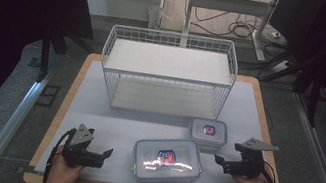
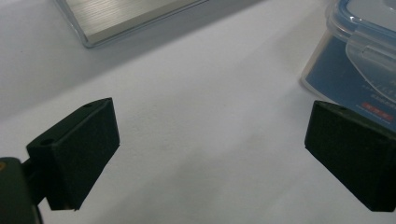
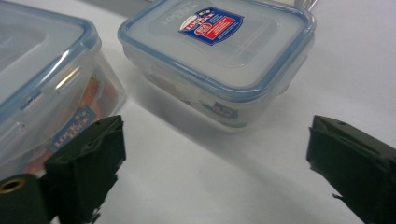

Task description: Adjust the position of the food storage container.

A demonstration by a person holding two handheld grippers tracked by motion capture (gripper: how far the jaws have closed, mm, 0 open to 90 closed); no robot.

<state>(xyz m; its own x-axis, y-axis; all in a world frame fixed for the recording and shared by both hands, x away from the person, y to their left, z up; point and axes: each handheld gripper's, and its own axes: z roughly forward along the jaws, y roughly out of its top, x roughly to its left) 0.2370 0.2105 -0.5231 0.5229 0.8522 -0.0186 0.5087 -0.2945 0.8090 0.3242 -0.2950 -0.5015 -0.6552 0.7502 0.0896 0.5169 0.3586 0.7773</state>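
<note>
The right hand-held gripper (image 1: 220,161) hovers with jaws spread wide and empty, aimed at the small square clear plastic container with a blue-rimmed lid (image 3: 219,60), which sits on the white tabletop (image 1: 119,124) just ahead, nearer this hand. The left hand-held gripper (image 1: 108,154), likewise spread, flanks the large rectangular clear lidded container (image 1: 167,160), whose long axis runs left-right between both hands.
</note>
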